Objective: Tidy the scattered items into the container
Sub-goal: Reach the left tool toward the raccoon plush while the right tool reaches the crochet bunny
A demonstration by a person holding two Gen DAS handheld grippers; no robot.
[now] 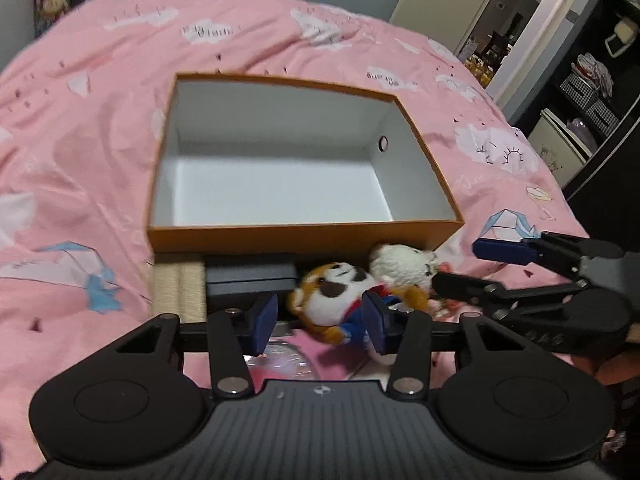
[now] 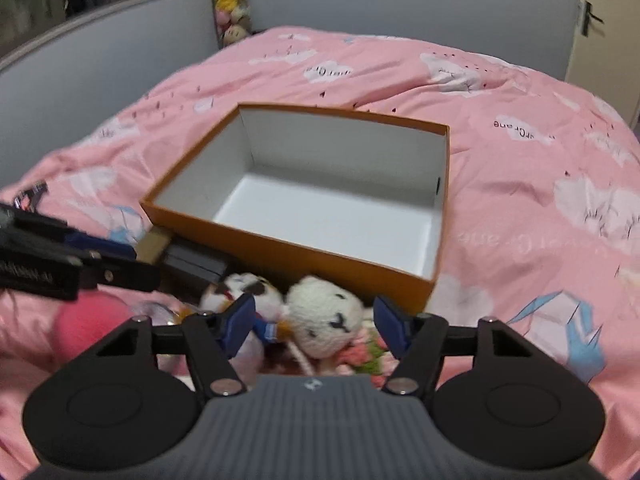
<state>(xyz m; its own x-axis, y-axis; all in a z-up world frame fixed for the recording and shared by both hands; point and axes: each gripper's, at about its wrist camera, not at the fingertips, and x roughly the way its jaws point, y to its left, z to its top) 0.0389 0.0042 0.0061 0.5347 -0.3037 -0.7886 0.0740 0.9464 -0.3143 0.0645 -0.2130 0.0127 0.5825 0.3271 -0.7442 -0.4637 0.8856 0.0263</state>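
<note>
An open orange box (image 1: 304,236) with a white, empty inside sits on the pink bed; it also shows in the right wrist view (image 2: 280,252). In front of it lie an orange-and-white plush (image 1: 340,292) (image 2: 256,292), a white woolly plush (image 1: 400,264) (image 2: 324,320), a dark flat box (image 1: 248,280) (image 2: 196,264) and a beige item (image 1: 180,288). My left gripper (image 1: 320,320) is open with the orange plush between its pads, not clamped. My right gripper (image 2: 316,324) is open around the white plush and also shows in the left wrist view (image 1: 460,268).
A pink duvet (image 1: 80,120) covers the bed. A pink round thing (image 2: 92,320) and pink-green flowers (image 2: 360,356) lie near the plushes. A clear round disc (image 1: 280,360) lies under my left gripper. Dark shelves (image 1: 592,92) and a doorway stand at the right.
</note>
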